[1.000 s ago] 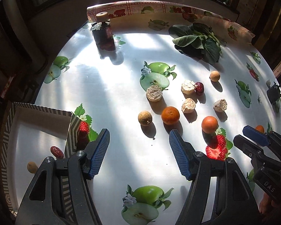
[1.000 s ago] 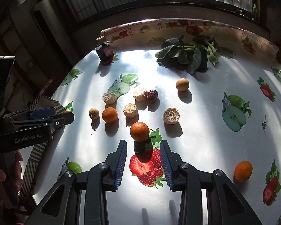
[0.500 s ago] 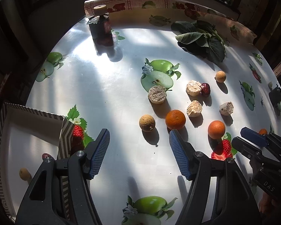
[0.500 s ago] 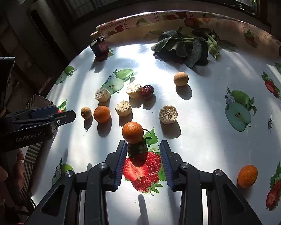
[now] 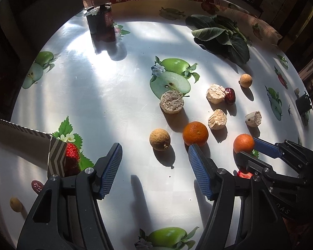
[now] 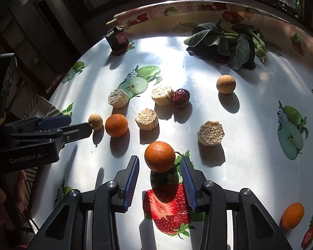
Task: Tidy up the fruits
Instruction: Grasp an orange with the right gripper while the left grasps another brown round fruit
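Fruits: scattered over the sunlit worktop (image 5: 106, 95), with more already in the box!
Box (image 5: 56, 156): far left in the left wrist view, striped rim, holding a red date (image 5: 36, 185) and a small tan fruit (image 5: 15, 204).
Left claw (image 5: 154, 173): released, blue pads spread wide and nothing between them, hovering just short of the brown round fruit (image 5: 159, 139).
Nearest orange (image 5: 195, 133): right beside that brown fruit, by the tip of the left claw's right-hand pad.
Pale chunks: four crumbly pieces mid-worktop; one (image 6: 162, 95) is touching a dark red date (image 6: 181, 98).
Right claw (image 6: 159, 166): jaws have just been opening, now released, and an orange (image 6: 159, 156) sits at the mouth of the gap with neither pad pressing on it!
Printed strawberry (image 6: 167, 208): just part of the cloth, lying under the right claw.
Tan ball (image 6: 226, 84): alone, further back, well apart from the claw.
Leafy greens (image 6: 229, 41): far edge.
Lone orange (image 6: 292, 215): bottom right, well apart from the rest.
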`<action>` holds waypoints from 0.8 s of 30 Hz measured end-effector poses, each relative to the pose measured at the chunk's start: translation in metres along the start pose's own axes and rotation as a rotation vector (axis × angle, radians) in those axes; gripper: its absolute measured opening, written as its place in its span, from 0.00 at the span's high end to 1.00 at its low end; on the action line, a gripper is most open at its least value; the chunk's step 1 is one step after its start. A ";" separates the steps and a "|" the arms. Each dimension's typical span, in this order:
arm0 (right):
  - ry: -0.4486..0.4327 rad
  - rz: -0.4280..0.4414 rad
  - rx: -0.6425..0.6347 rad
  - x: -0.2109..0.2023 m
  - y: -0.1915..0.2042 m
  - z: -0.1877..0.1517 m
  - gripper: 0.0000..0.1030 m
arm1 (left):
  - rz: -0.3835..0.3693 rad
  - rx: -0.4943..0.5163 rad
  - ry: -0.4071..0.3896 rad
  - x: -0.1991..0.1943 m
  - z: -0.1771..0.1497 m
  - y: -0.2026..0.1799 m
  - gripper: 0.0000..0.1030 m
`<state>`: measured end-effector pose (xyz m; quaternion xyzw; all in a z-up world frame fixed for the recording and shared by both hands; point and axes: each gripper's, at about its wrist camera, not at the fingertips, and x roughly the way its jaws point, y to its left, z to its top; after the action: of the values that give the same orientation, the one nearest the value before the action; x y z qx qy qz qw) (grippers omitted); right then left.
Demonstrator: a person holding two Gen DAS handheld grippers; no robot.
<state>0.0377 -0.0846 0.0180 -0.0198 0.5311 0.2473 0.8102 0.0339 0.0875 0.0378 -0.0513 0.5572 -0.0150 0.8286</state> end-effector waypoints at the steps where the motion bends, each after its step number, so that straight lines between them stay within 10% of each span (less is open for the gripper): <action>1: 0.001 -0.007 -0.006 0.002 0.001 0.000 0.62 | 0.007 0.007 0.006 0.002 0.001 0.000 0.35; 11: -0.009 -0.006 -0.020 0.008 -0.001 -0.001 0.71 | 0.001 0.059 0.016 0.018 0.006 0.002 0.38; 17: -0.009 0.004 -0.011 0.008 -0.003 -0.001 0.71 | -0.002 0.080 0.008 0.021 0.006 0.003 0.77; 24: -0.022 0.004 -0.007 -0.001 -0.001 -0.005 0.71 | -0.010 0.054 -0.015 0.003 0.000 0.004 0.77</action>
<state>0.0331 -0.0870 0.0162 -0.0188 0.5215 0.2512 0.8152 0.0348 0.0915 0.0345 -0.0316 0.5503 -0.0337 0.8337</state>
